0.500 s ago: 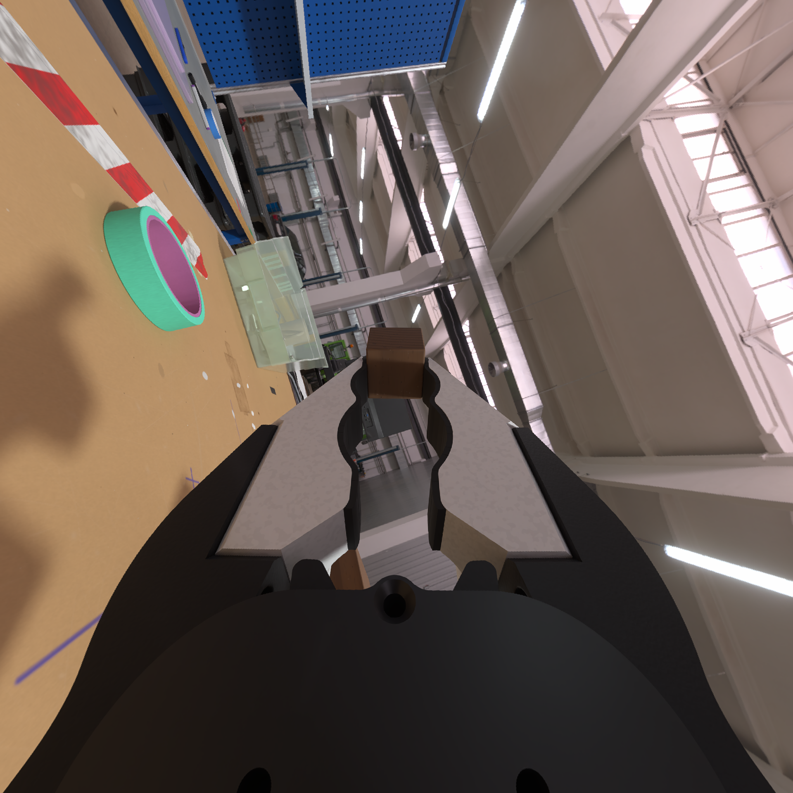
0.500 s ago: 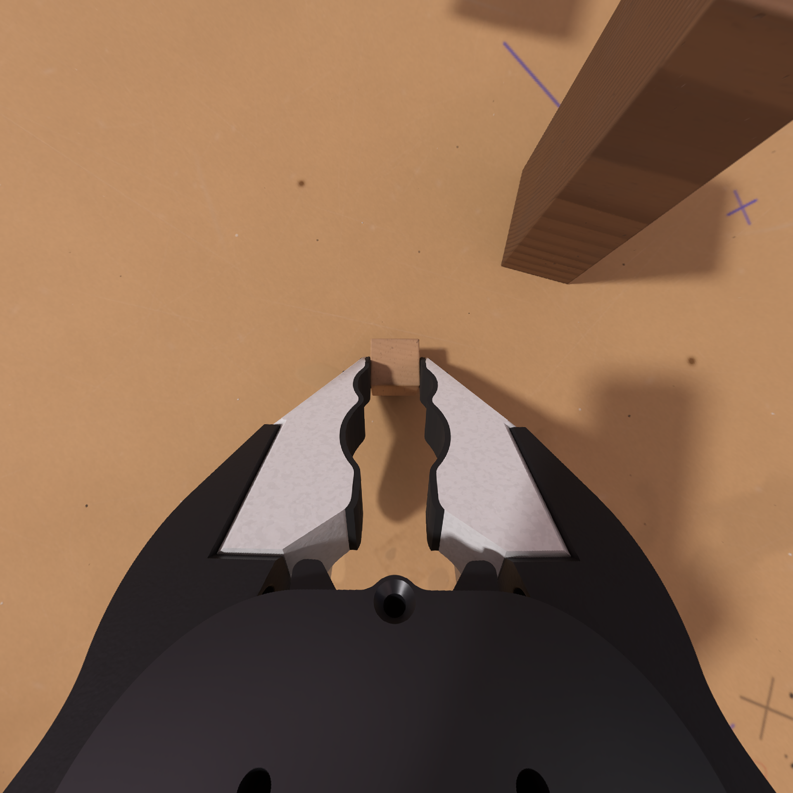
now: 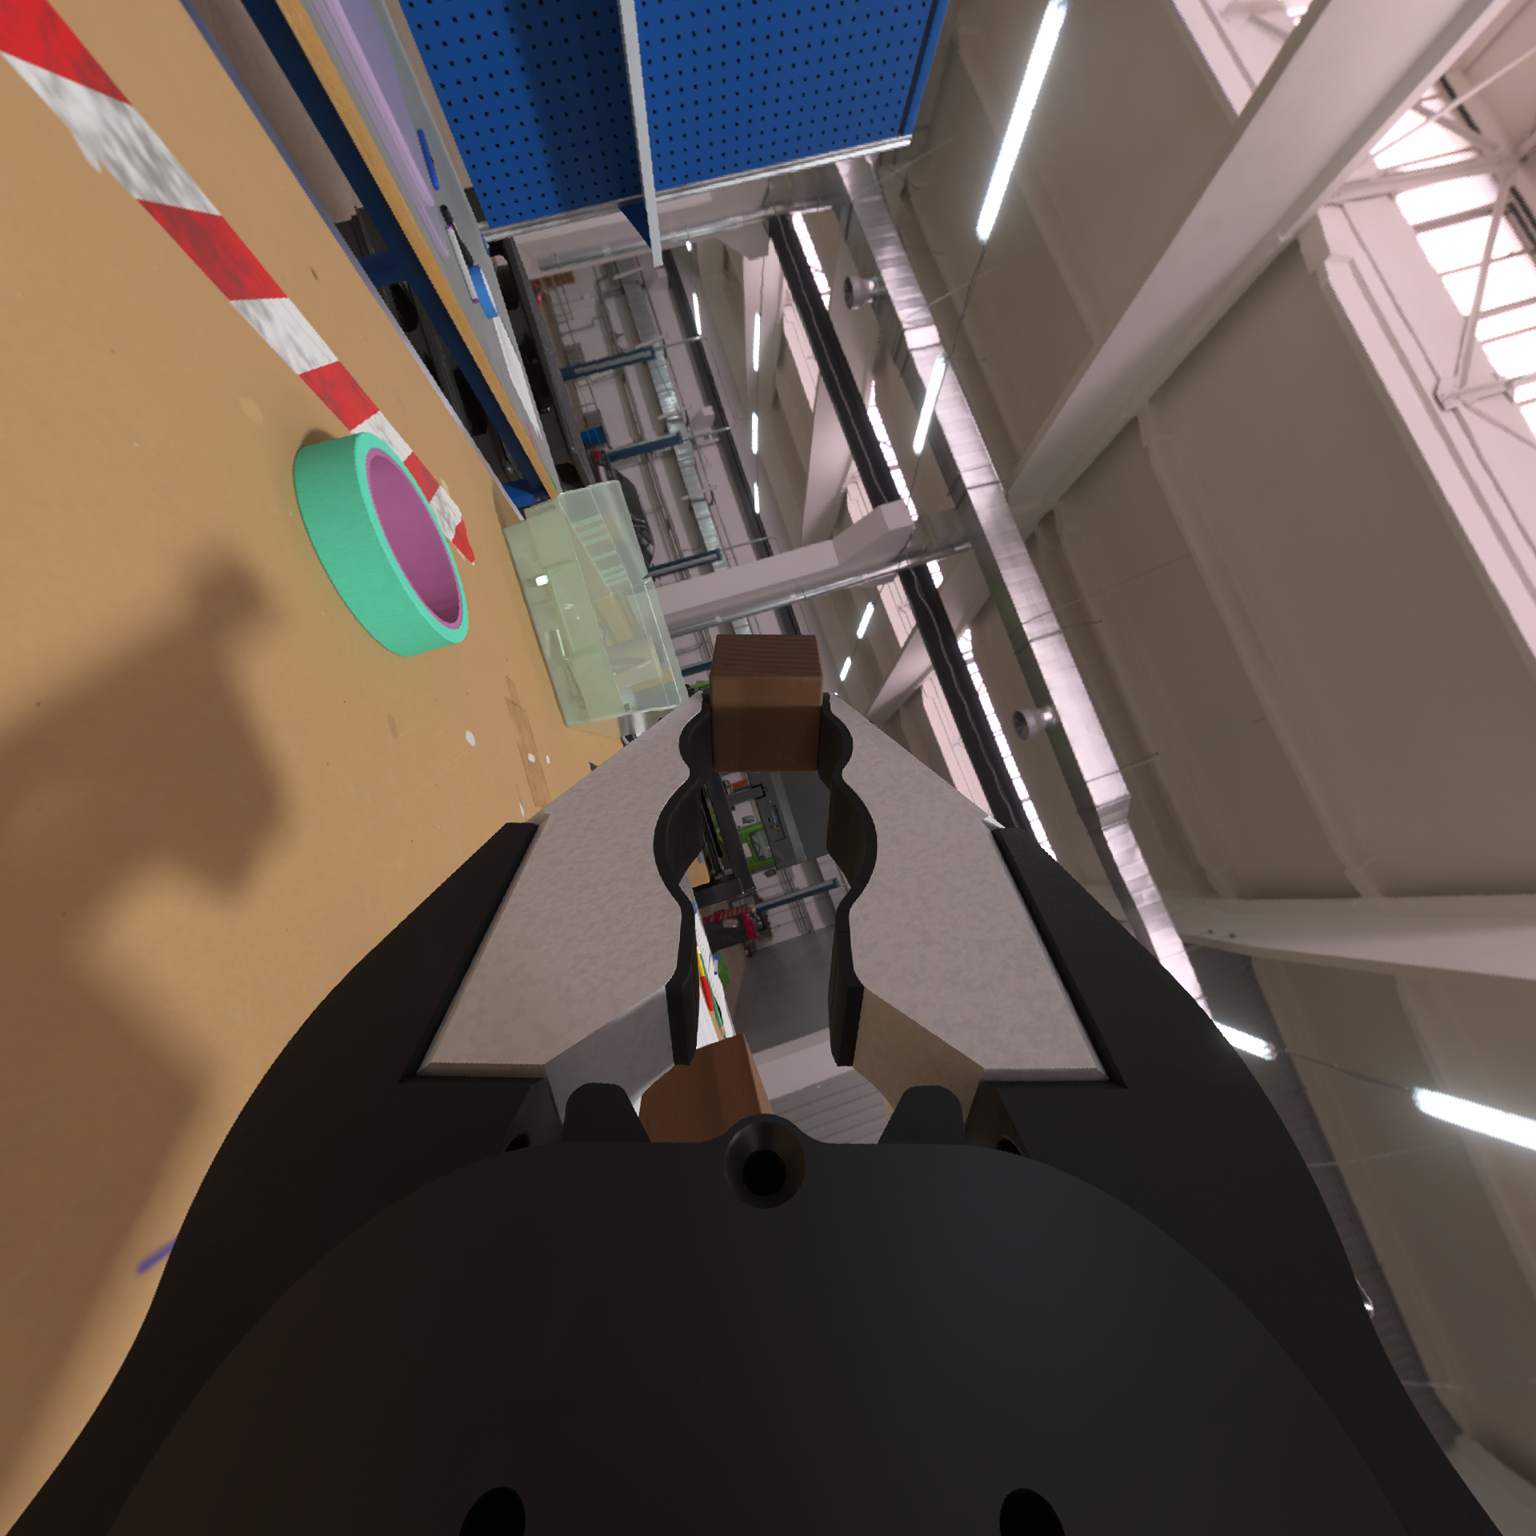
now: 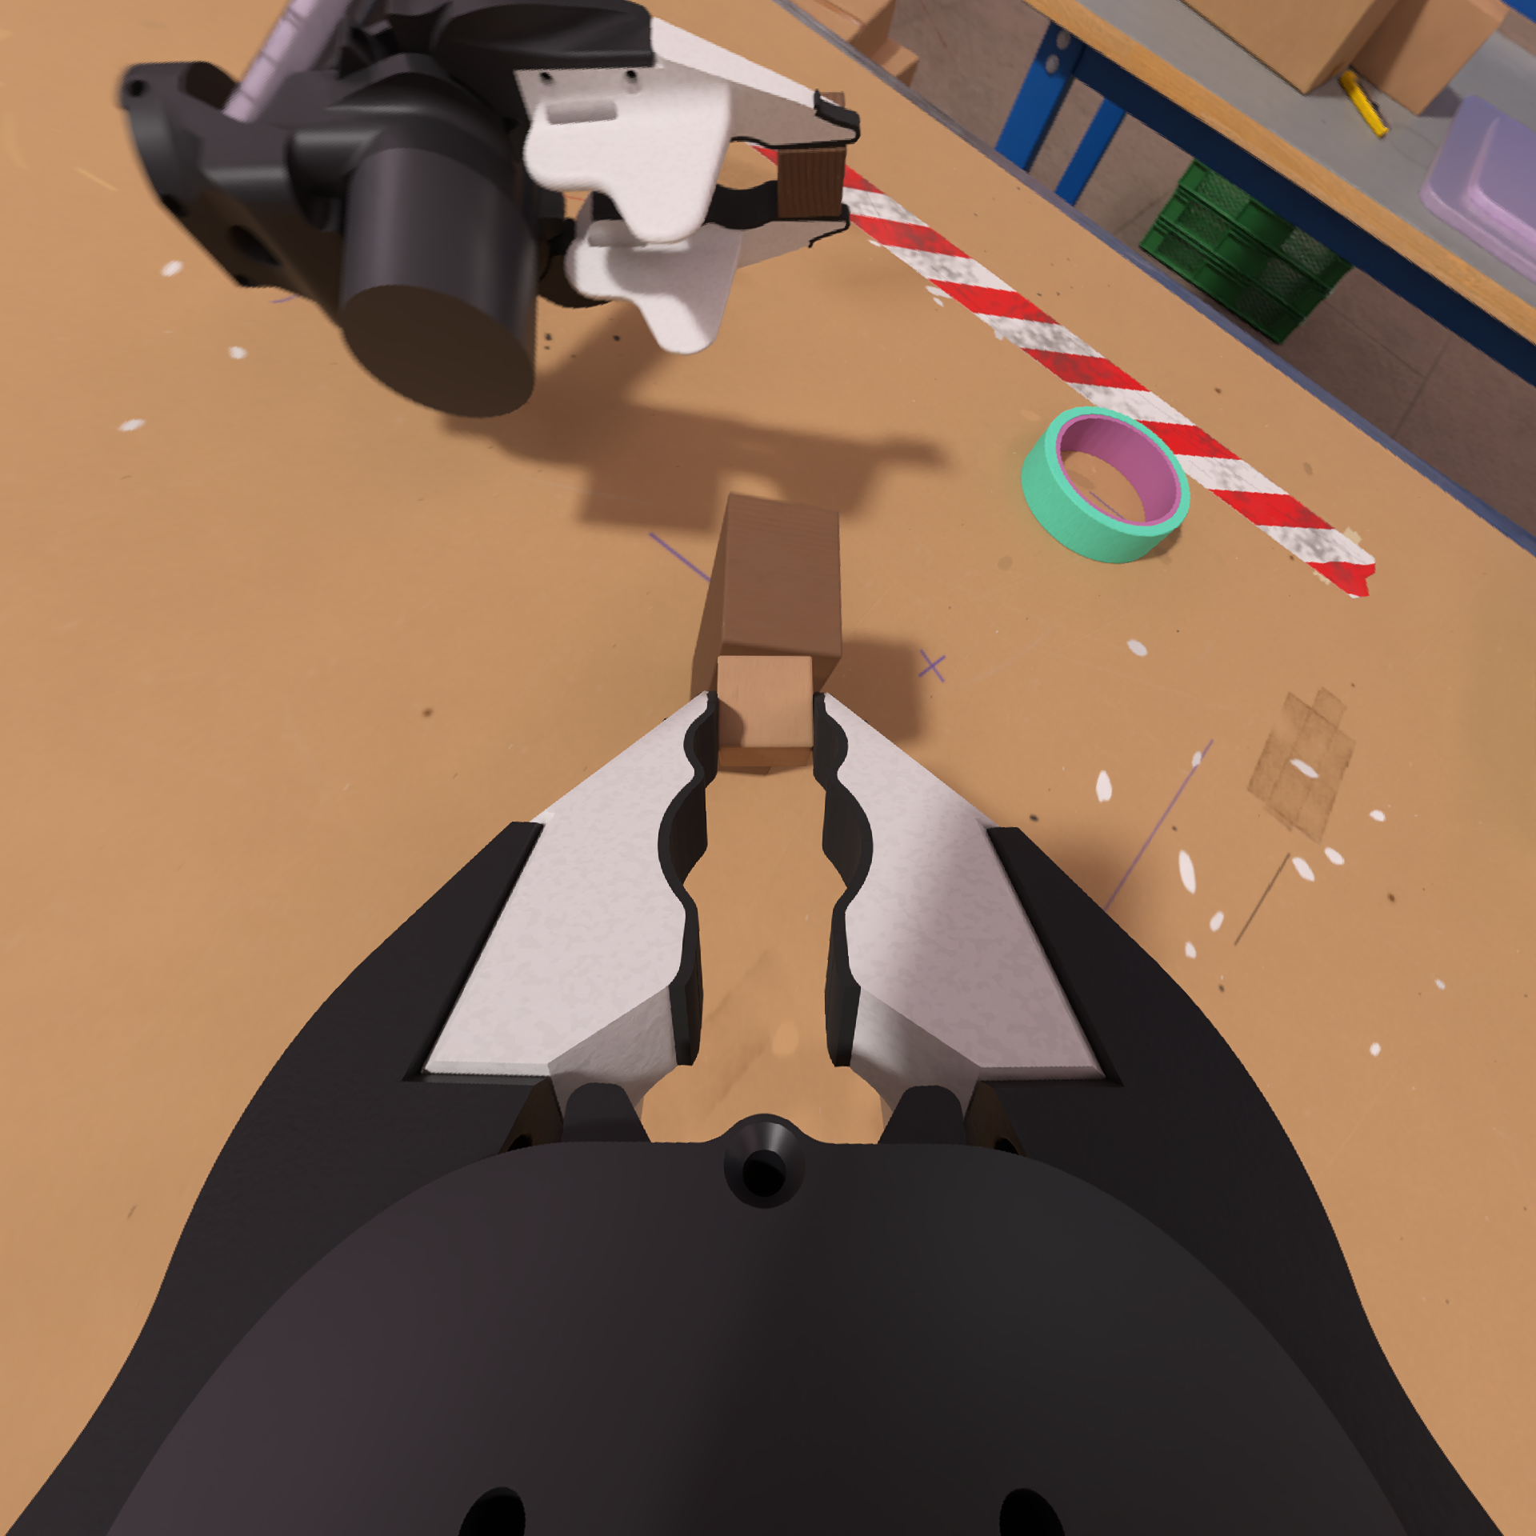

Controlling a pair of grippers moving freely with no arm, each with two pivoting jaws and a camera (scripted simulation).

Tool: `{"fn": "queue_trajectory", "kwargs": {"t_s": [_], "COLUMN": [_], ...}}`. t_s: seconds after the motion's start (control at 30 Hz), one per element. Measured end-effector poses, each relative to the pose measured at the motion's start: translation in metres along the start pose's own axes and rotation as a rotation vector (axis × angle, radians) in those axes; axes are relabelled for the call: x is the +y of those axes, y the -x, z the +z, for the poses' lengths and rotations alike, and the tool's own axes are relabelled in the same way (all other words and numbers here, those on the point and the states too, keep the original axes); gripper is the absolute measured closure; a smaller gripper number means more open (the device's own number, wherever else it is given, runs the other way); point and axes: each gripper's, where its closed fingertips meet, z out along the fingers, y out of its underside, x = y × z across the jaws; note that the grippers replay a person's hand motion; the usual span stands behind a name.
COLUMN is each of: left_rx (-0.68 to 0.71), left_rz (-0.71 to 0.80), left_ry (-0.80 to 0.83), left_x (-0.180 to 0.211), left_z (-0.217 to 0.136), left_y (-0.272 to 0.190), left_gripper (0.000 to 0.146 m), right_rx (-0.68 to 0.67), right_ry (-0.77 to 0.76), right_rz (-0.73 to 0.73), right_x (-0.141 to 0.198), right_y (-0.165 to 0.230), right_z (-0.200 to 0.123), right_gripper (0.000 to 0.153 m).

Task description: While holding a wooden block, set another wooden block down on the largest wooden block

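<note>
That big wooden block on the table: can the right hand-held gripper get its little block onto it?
Probably yes. The big wooden block lies just ahead of the right hand-held gripper, its top bare; the left hand-held gripper hovers well aside.

A green tape roll (image 4: 1104, 486) with a purple core lies flat on the tan table (image 4: 332, 665), ahead and right of the right jaws. It sits against a red-and-white stripe (image 4: 1072, 357) running diagonally behind it. A clear box (image 3: 590, 607) stands upper left of the left jaws, a blue pegboard (image 3: 665, 91) beyond.
</note>
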Motion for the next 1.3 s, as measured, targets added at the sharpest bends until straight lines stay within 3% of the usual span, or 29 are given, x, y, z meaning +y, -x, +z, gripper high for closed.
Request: {"fn": "queue_trajectory", "kwargs": {"t_s": [0.17, 0.33, 1.3], "left_rx": [-0.011, -0.007, 0.005], "left_rz": [-0.04, -0.081, -0.192], "left_ry": [0.005, 0.021, 0.005], "left_x": [0.006, 0.011, 0.009], "left_z": [0.001, 0.002, 0.001], "left_y": [0.006, 0.009, 0.013], "left_gripper": [0.122, 0.122, 0.122], "right_rx": [0.028, 0.02, -0.045], "right_ry": [0.074, 0.106, 0.128], "right_rz": [-0.021, 0.023, 0.055], "right_x": [-0.007, -0.012, -0.024], "right_y": [-0.002, -0.008, -0.009], "right_z": [0.037, 0.048, 0.057], "right_gripper": [0.131, 0.131, 0.128]}}
